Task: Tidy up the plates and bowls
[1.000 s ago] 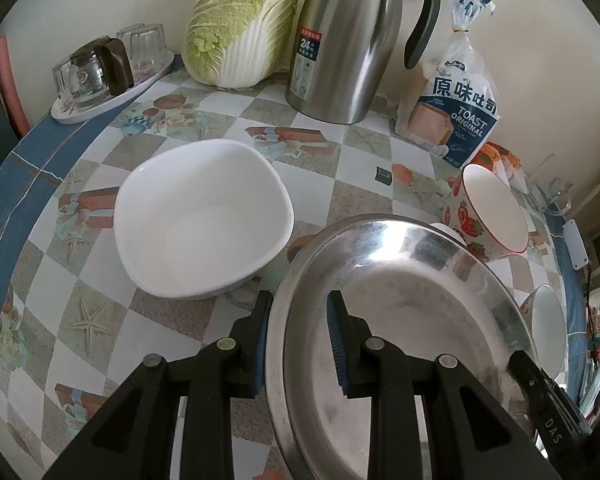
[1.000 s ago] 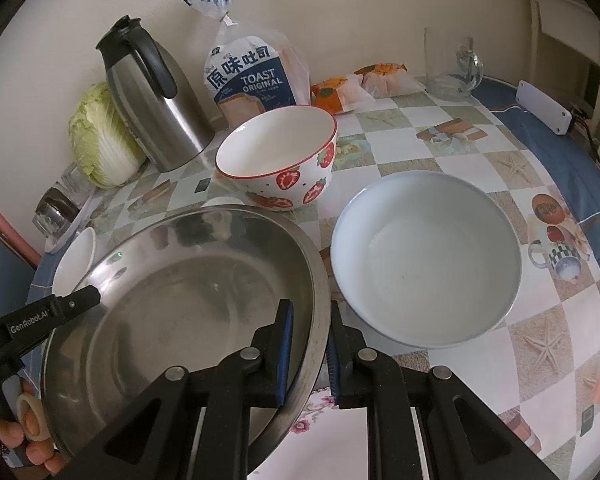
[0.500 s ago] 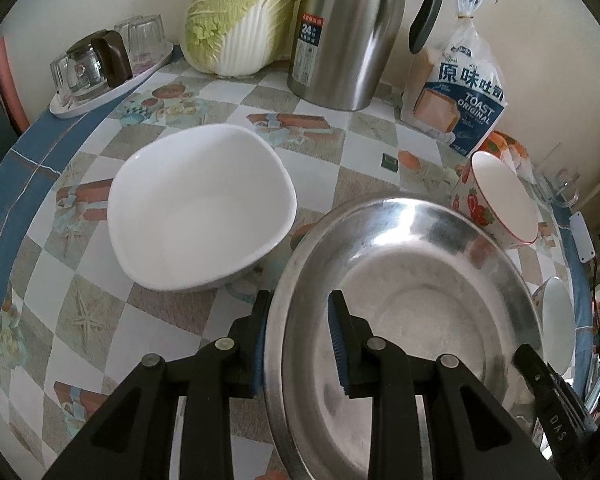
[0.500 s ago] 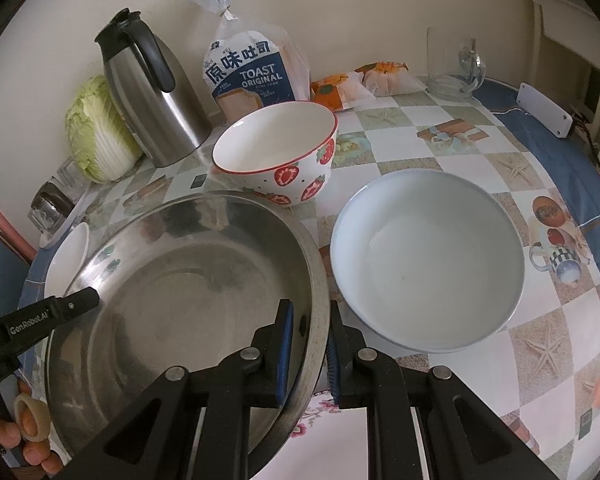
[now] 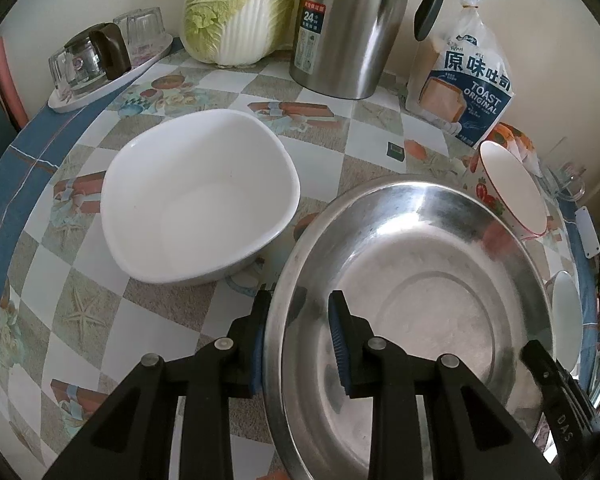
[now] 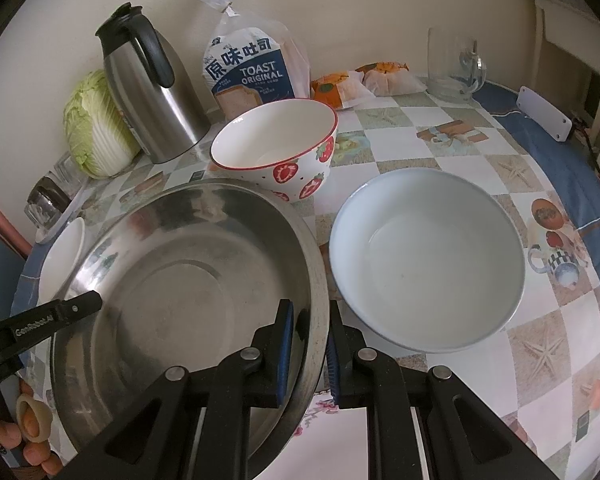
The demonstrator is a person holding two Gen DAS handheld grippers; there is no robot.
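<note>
A large steel basin point(image 5: 432, 320) is held at its rim from both sides. My left gripper point(image 5: 298, 340) is shut on its left rim, and my right gripper point(image 6: 308, 344) is shut on its right rim point(image 6: 316, 280). A white squarish bowl point(image 5: 196, 196) sits left of the basin. A pale round bowl point(image 6: 426, 256) sits right of it. A strawberry-patterned bowl point(image 6: 276, 144) stands behind the basin and also shows in the left wrist view point(image 5: 508, 188).
At the back stand a steel thermos jug point(image 5: 348, 24), a cabbage point(image 5: 236, 8), a toast bag point(image 6: 248, 72), wrapped snacks point(image 6: 336, 86) and a glass mug point(image 6: 452, 66). A tray of glasses point(image 5: 100, 64) is far left. A white power strip point(image 6: 544, 114) lies at the right edge.
The steel basin, held by both grippers, has shifted slightly toward the near edge and lower; the bowls on the table have not moved.
</note>
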